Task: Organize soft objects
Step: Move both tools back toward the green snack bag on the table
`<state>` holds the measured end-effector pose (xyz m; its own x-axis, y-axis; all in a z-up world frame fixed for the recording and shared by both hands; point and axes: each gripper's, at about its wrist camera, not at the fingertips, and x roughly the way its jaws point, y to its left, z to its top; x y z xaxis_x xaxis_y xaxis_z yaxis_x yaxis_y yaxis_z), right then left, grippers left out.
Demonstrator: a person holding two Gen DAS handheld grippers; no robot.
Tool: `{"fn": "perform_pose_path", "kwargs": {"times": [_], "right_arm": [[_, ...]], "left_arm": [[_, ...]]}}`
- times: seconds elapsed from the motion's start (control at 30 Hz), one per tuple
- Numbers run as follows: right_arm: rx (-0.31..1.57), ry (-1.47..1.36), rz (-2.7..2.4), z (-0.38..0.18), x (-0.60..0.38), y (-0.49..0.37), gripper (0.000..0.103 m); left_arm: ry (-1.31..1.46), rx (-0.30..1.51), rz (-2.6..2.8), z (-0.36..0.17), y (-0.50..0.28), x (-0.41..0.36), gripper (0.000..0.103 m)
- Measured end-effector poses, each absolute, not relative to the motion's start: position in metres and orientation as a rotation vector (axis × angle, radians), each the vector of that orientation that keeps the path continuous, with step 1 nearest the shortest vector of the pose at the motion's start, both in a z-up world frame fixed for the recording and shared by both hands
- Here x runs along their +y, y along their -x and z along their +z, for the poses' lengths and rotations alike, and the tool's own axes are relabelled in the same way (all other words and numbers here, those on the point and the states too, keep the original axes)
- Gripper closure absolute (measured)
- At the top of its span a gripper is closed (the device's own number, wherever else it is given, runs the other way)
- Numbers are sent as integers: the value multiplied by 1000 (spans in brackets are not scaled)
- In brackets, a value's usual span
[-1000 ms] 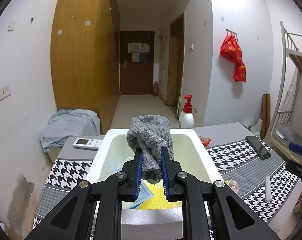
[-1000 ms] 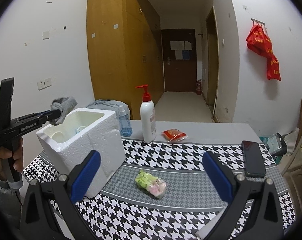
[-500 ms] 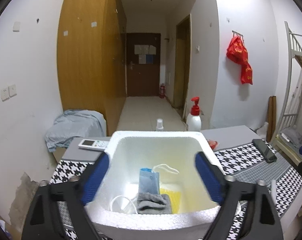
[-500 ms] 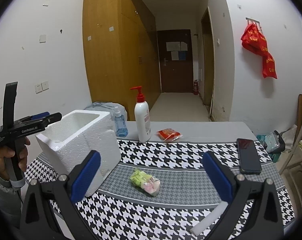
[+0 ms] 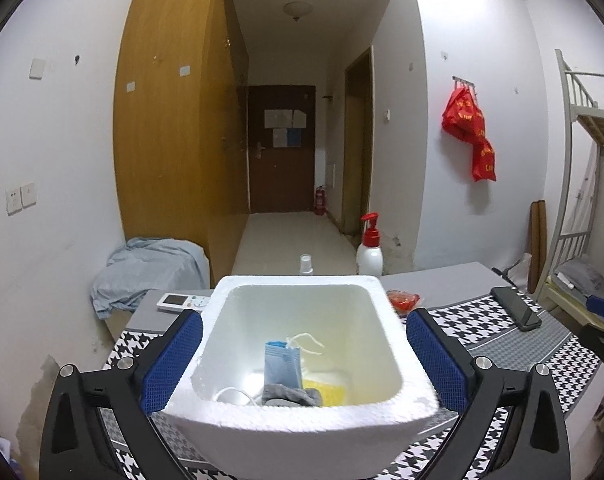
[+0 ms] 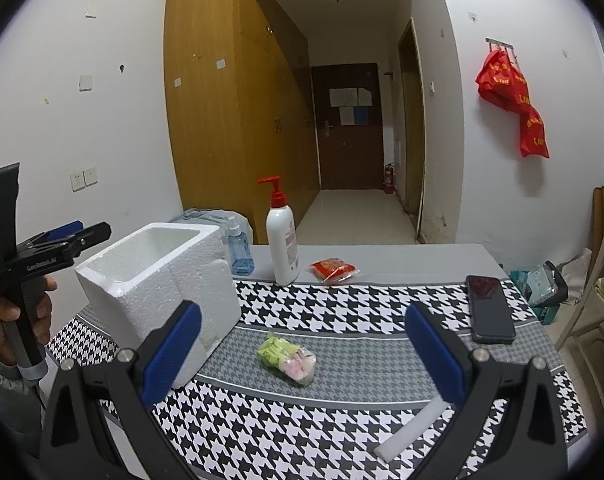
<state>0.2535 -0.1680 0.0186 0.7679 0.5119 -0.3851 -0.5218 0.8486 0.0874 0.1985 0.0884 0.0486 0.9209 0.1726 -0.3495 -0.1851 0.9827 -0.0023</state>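
A white foam box [image 5: 298, 428] stands on the houndstooth table. Inside lie a grey cloth [image 5: 290, 394], a blue face mask [image 5: 282, 366] and a yellow item [image 5: 329, 392]. My left gripper [image 5: 303, 318] hovers at the box's near rim, its jaws opening wide with nothing held between them. The right wrist view shows it [image 6: 90, 234] held by a hand left of the box [image 6: 158, 280]. My right gripper [image 6: 302, 310] is open above the table, with a green and pink soft packet [image 6: 288, 358] lying ahead of it, untouched.
A pump bottle [image 6: 282, 246], a small blue spray bottle [image 6: 238, 250] and a red packet [image 6: 333, 270] stand behind the box. A phone [image 6: 489, 308] lies at the right and a white foam strip [image 6: 411, 428] near the front. A remote [image 5: 182, 301] sits behind the box on the left.
The left gripper let go of the grey cloth, which dropped into the box, and its jaws spread wide while it drew back a little. The right gripper stayed put.
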Motion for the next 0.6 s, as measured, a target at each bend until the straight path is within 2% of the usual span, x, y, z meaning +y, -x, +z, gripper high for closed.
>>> {"fn": "perform_pose_path", "kwargs": {"times": [0.6], "right_arm": [[379,13,543,16,-196,-219,0]], "left_arm": [[26,325,119,48,-163,46,1]]}}
